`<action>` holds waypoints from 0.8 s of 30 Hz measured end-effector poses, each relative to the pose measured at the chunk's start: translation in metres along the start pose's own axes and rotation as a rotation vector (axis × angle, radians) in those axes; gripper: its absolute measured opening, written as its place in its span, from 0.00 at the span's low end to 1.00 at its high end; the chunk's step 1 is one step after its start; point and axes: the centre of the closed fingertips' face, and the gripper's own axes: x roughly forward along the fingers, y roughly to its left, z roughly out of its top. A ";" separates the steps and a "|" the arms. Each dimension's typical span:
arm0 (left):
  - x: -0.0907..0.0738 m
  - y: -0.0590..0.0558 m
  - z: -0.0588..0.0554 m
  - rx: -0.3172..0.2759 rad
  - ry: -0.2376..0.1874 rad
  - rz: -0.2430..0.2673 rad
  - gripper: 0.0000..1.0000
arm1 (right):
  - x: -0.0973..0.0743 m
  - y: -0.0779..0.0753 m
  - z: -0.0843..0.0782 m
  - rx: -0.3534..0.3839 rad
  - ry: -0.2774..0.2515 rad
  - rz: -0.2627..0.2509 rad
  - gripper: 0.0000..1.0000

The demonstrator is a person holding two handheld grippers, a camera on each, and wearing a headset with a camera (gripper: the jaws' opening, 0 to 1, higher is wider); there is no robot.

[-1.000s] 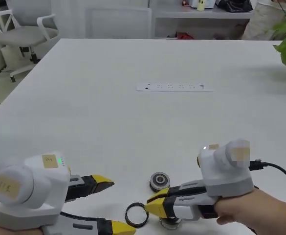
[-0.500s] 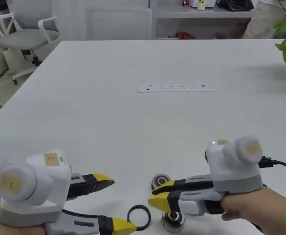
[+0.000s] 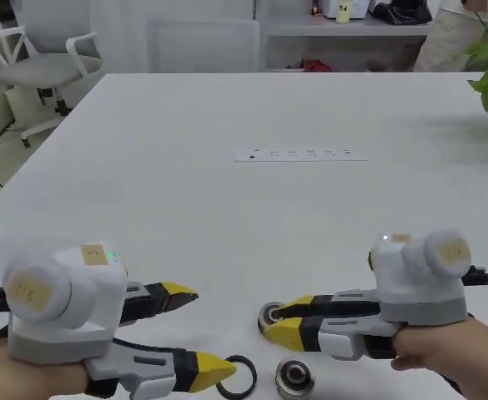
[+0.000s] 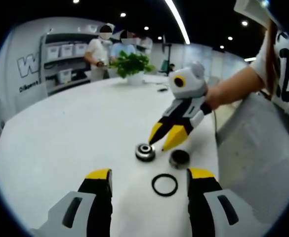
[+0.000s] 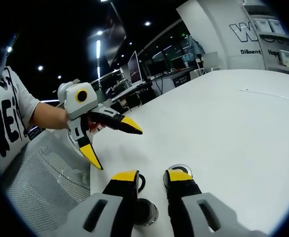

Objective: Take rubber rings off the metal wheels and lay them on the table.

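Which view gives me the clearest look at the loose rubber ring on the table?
The left gripper view: the rubber ring lies whole and unblocked on the table. In the head view the left gripper hides part of it. In the right gripper view a sliver peeks past a jaw.

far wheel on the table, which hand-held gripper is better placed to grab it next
Right, probably. The right hand-held gripper has its tips right beside the far wheel, with its jaws open. The left hand-held gripper sits further back, nearer the loose ring.
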 end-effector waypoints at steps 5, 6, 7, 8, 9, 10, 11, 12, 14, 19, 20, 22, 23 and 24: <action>0.001 0.003 0.002 0.004 -0.006 0.004 0.62 | -0.006 -0.006 0.004 -0.011 -0.009 -0.027 0.21; 0.001 0.003 0.002 0.004 -0.005 0.005 0.62 | -0.007 -0.007 0.004 -0.014 -0.010 -0.031 0.21; 0.001 0.004 0.001 0.007 -0.002 0.005 0.62 | -0.007 -0.009 0.004 -0.018 -0.008 -0.035 0.21; 0.001 0.004 0.001 0.007 -0.001 0.005 0.62 | -0.008 -0.009 0.004 -0.022 -0.007 -0.037 0.21; 0.001 0.005 0.001 0.006 0.000 0.005 0.62 | -0.008 -0.010 0.004 -0.027 -0.005 -0.042 0.22; 0.001 0.005 0.001 0.005 -0.001 0.006 0.62 | -0.009 -0.011 0.003 -0.032 -0.002 -0.047 0.22; 0.001 0.006 0.002 0.006 -0.001 0.008 0.62 | -0.009 -0.012 0.004 -0.032 -0.003 -0.049 0.23; 0.001 0.007 0.002 0.007 -0.001 0.009 0.62 | -0.010 -0.012 0.004 -0.030 -0.006 -0.050 0.23; 0.001 0.008 0.004 0.006 -0.003 0.011 0.62 | -0.011 -0.013 0.005 -0.031 -0.007 -0.054 0.23; 0.005 0.011 0.009 0.007 -0.011 0.014 0.62 | -0.015 -0.015 0.004 -0.037 -0.003 -0.063 0.24; 0.006 0.011 0.010 0.007 -0.012 0.014 0.62 | -0.016 -0.016 0.004 -0.037 -0.001 -0.066 0.24; 0.008 0.011 0.011 0.008 -0.013 0.012 0.61 | -0.017 -0.017 0.002 -0.036 0.001 -0.070 0.25; 0.009 0.011 0.011 0.009 -0.012 0.010 0.62 | -0.017 -0.019 0.002 -0.035 0.001 -0.075 0.25; 0.010 0.011 0.012 0.010 -0.011 0.007 0.62 | -0.018 -0.019 0.002 -0.035 0.001 -0.080 0.25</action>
